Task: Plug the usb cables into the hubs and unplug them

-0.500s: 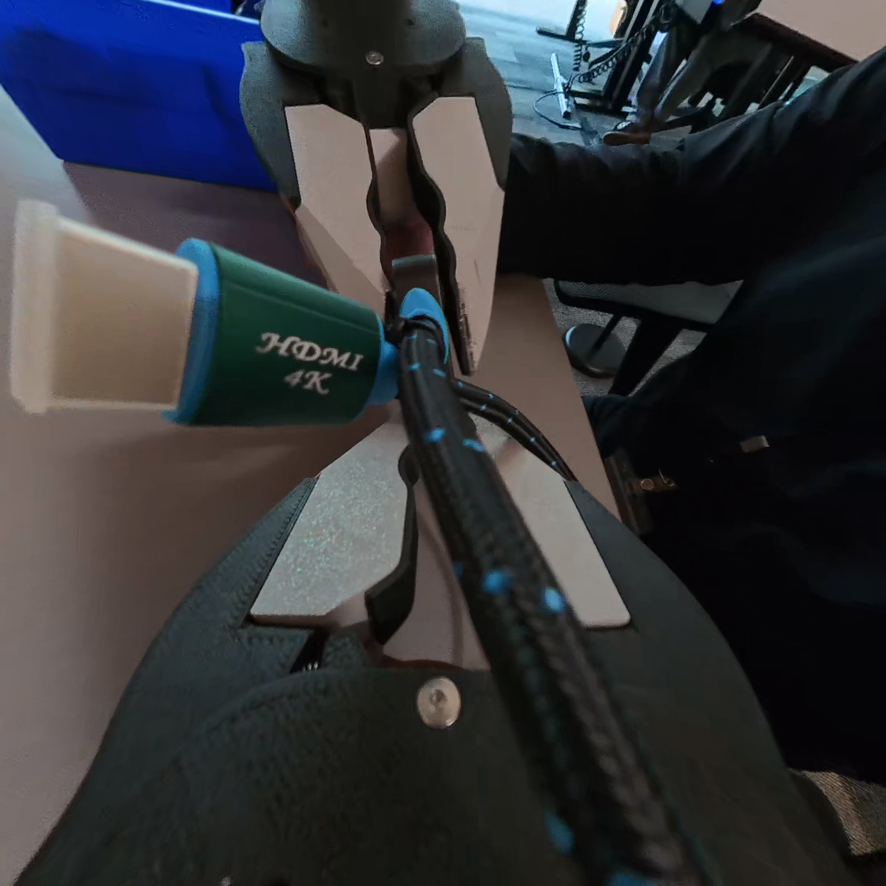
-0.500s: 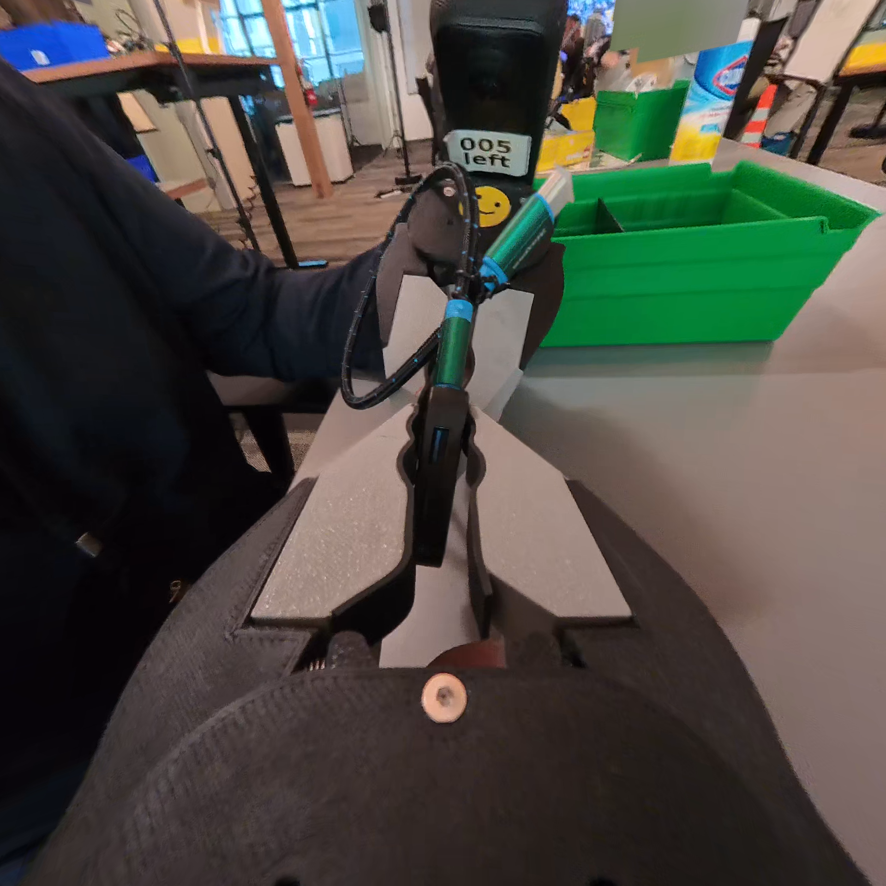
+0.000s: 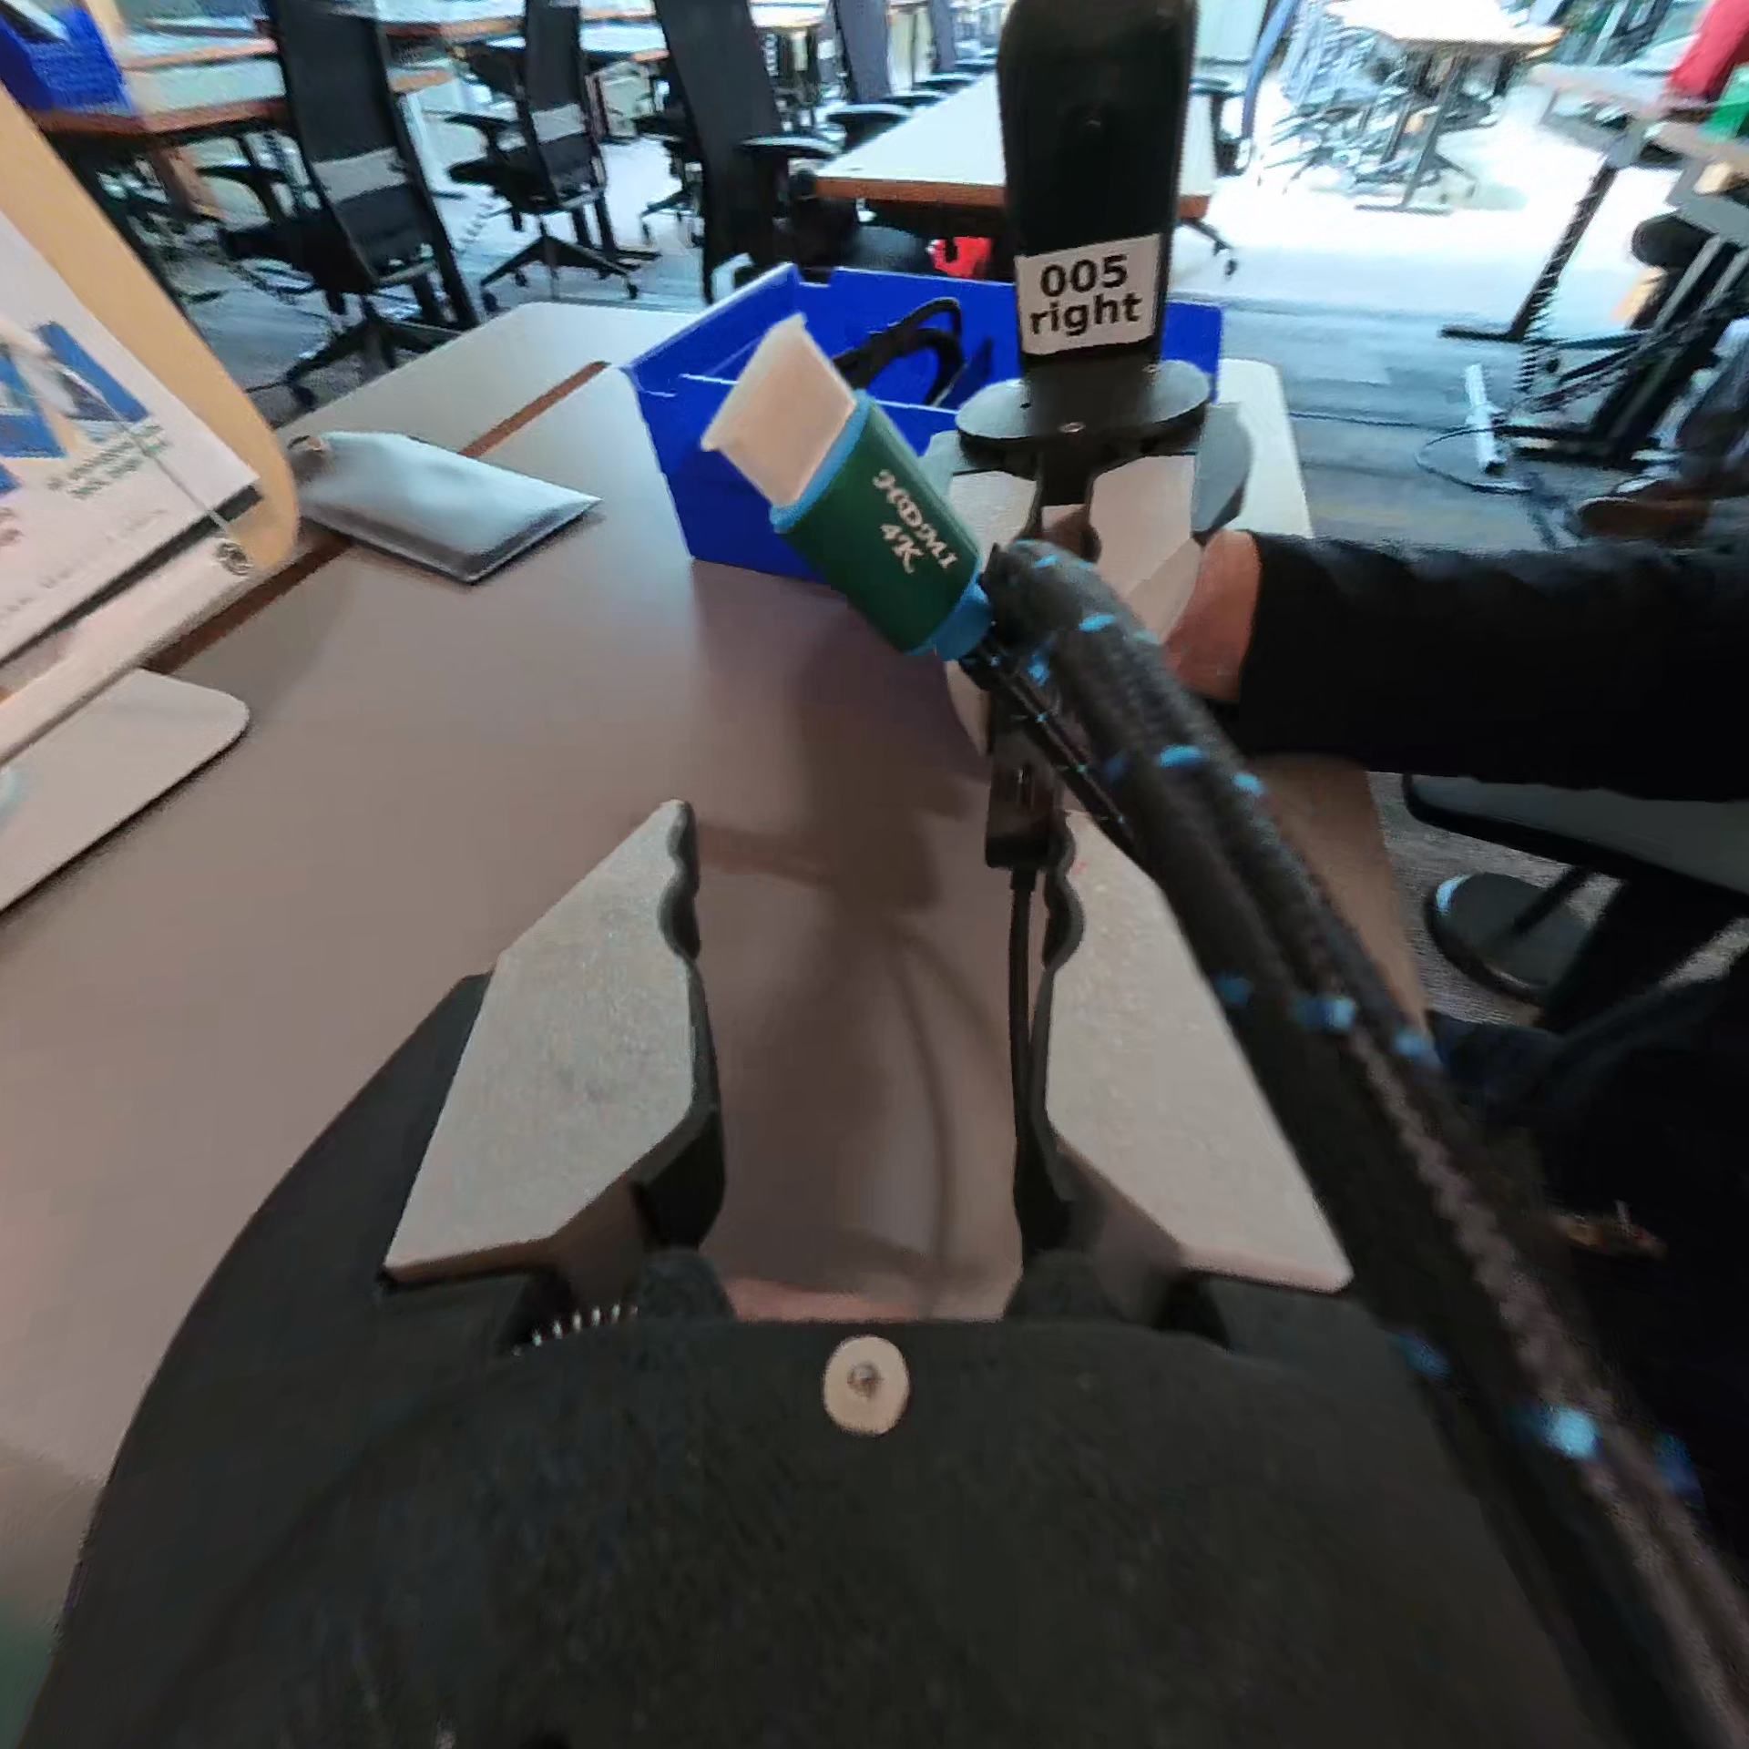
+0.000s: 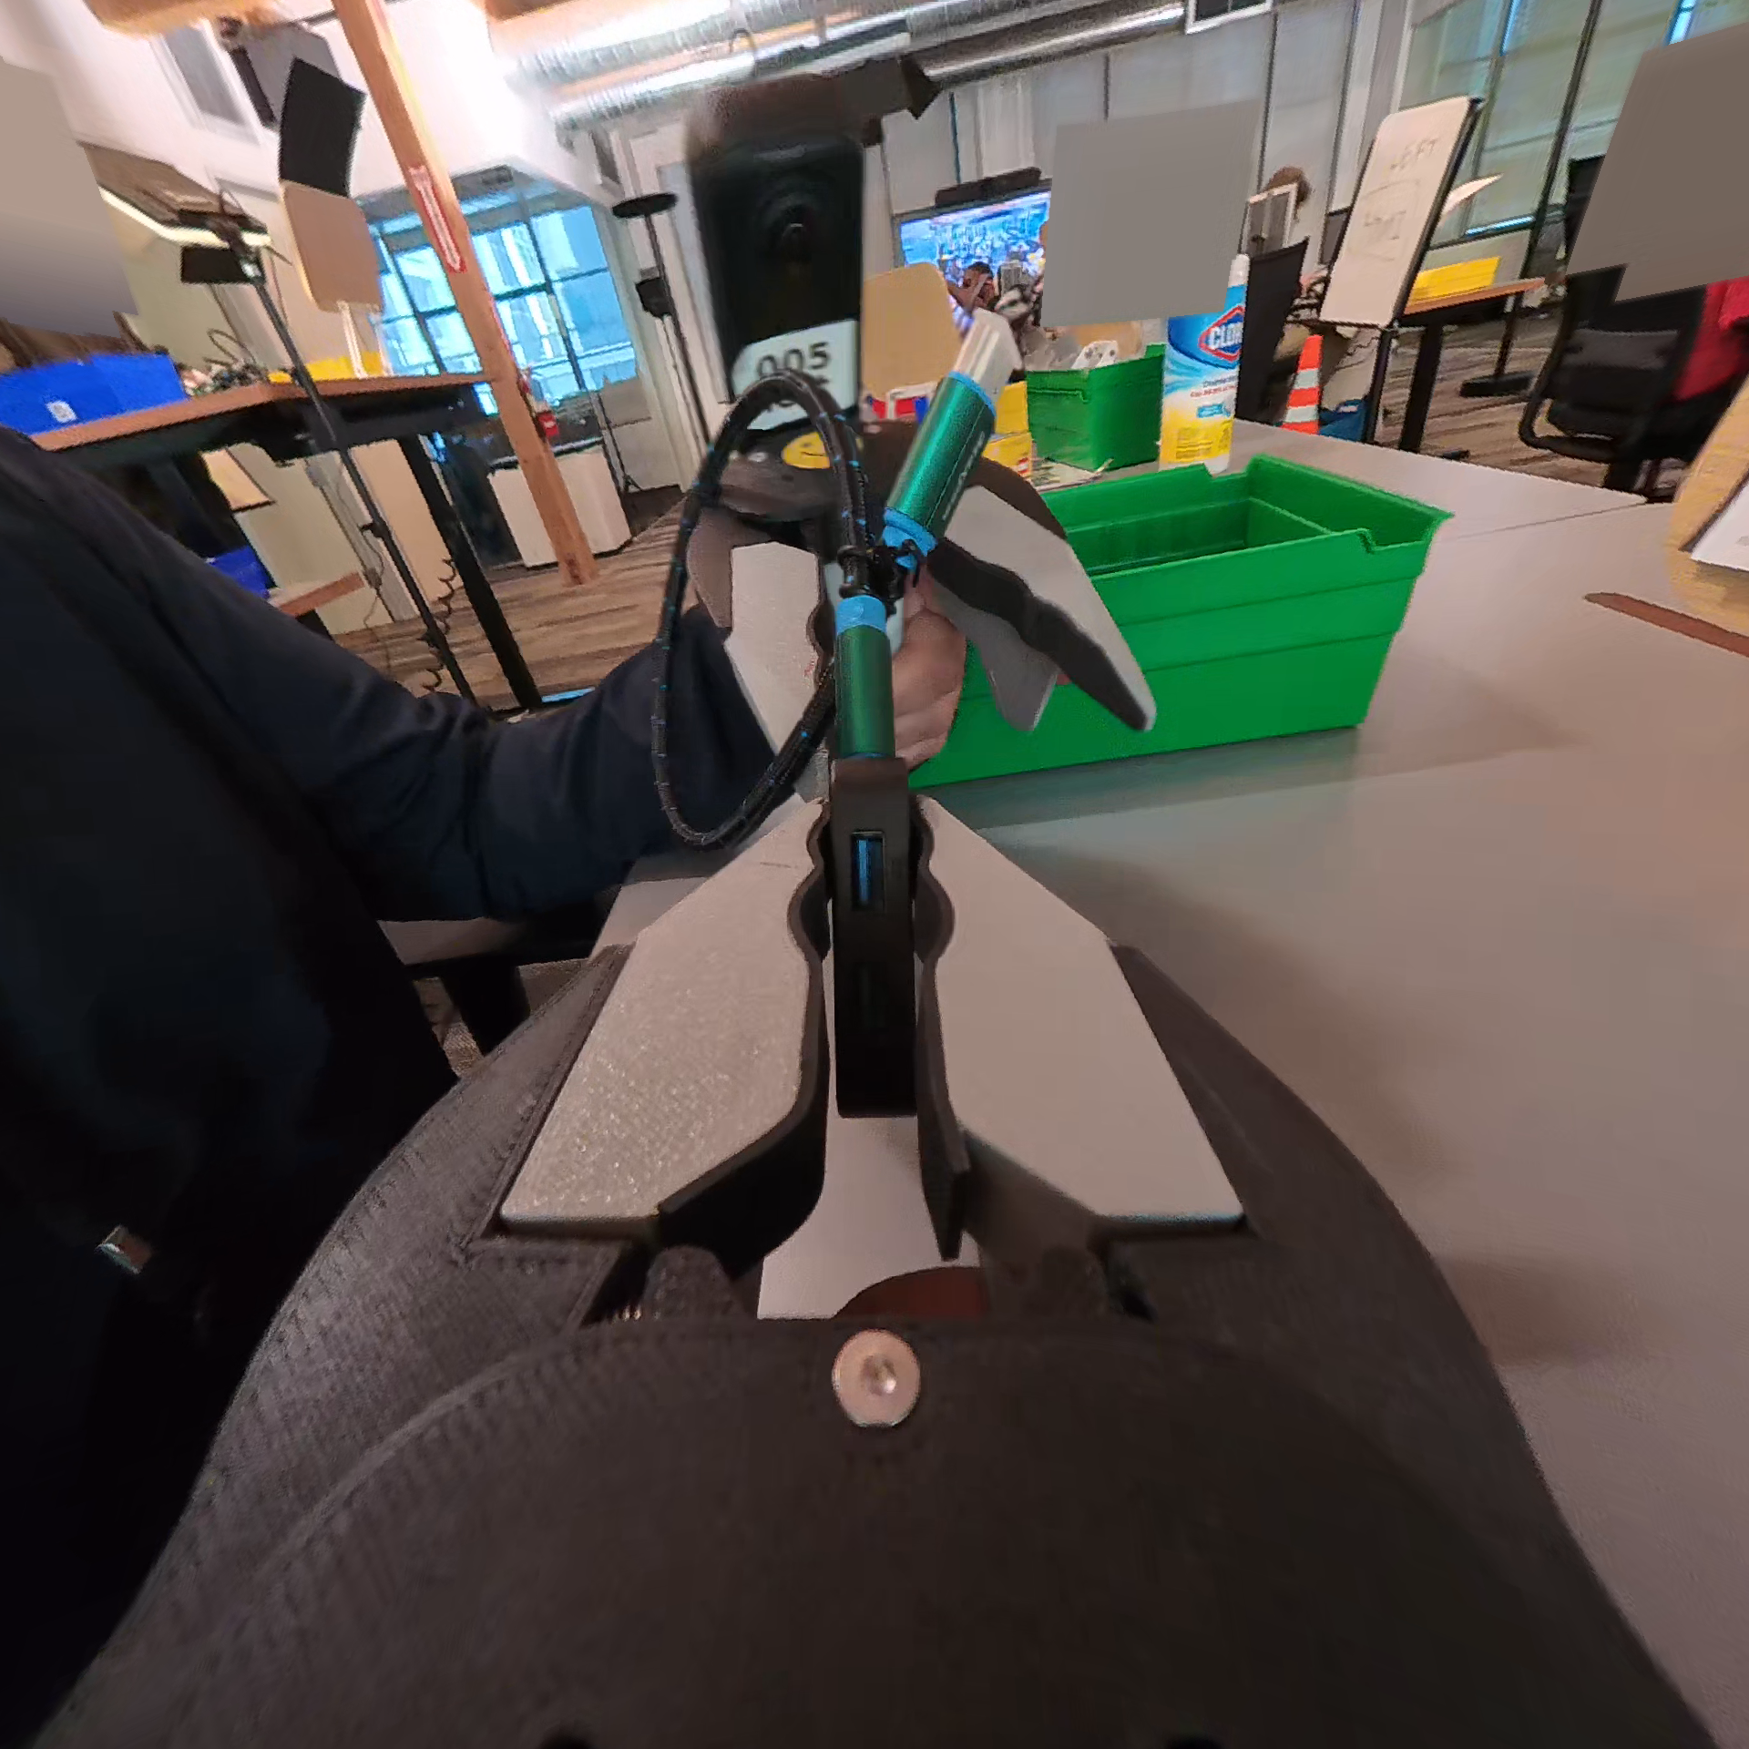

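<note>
A black adapter [image 4: 873,956] with a blue port stood upright, pinched between the right gripper [image 4: 866,909]'s fingers. A green plug [image 4: 863,696] sat in its top end. The black braided cable [image 4: 757,606], flecked blue, looped to a second green plug [image 3: 875,549] with a pale cap, angled up beside the spread left gripper [image 3: 866,890].

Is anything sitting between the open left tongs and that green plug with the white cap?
Nothing visible. The open left tongs face the green plug across bare air. The braided cable runs beside their right finger, not across the gap.
</note>
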